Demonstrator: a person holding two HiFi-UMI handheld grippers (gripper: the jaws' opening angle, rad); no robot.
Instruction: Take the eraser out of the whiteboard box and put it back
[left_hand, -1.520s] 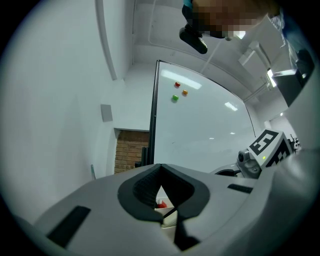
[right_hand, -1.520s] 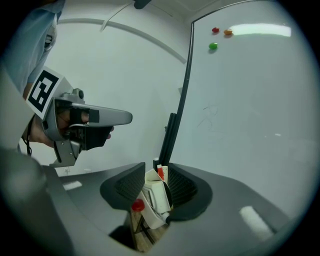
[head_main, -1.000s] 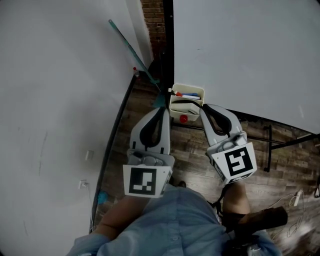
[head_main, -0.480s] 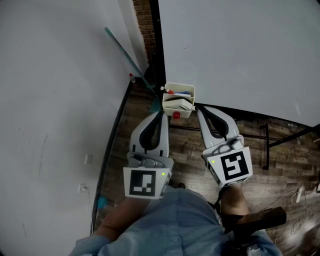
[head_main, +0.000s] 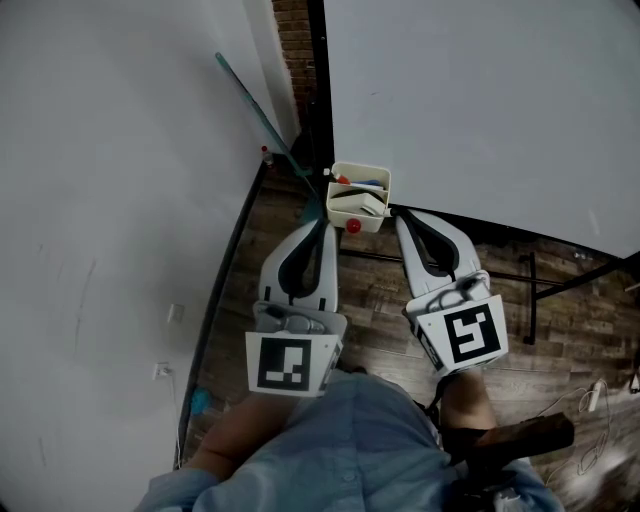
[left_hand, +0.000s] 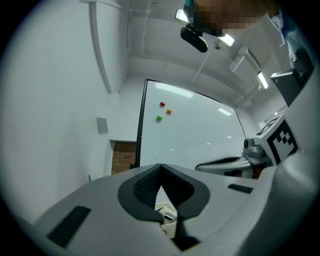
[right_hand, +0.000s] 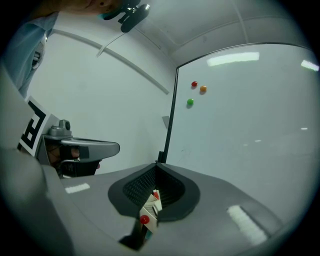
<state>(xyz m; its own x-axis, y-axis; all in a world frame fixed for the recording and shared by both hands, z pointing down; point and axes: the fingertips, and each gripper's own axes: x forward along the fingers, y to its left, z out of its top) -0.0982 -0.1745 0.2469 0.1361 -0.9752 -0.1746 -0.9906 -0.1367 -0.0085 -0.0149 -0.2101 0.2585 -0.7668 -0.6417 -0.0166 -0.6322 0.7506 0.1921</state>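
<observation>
A small white box (head_main: 358, 195) hangs at the lower left corner of the whiteboard (head_main: 480, 100). The eraser (head_main: 360, 204), pale with a dark top, lies inside it beside markers (head_main: 362, 184) with red and blue caps. A red magnet (head_main: 353, 227) sticks to the box's front. My left gripper (head_main: 325, 222) is shut and empty just below the box's left side. My right gripper (head_main: 400, 215) is shut and empty at its right side. In the right gripper view the box (right_hand: 149, 204) shows below the closed tips (right_hand: 156, 165). In the left gripper view it (left_hand: 168, 215) peeks under the shut tips (left_hand: 160, 167).
A white wall fills the left, with a teal rod (head_main: 262, 112) leaning in the corner by a brick strip (head_main: 290, 25). The whiteboard's black stand legs (head_main: 533, 295) rest on the wooden floor. Cables (head_main: 595, 400) lie at the right. Coloured magnets (right_hand: 195, 92) dot the board.
Both grippers have eased back a little from the box, which now looks slightly smaller and further off. The right jaws have closed fully. The eraser stays in the box.
</observation>
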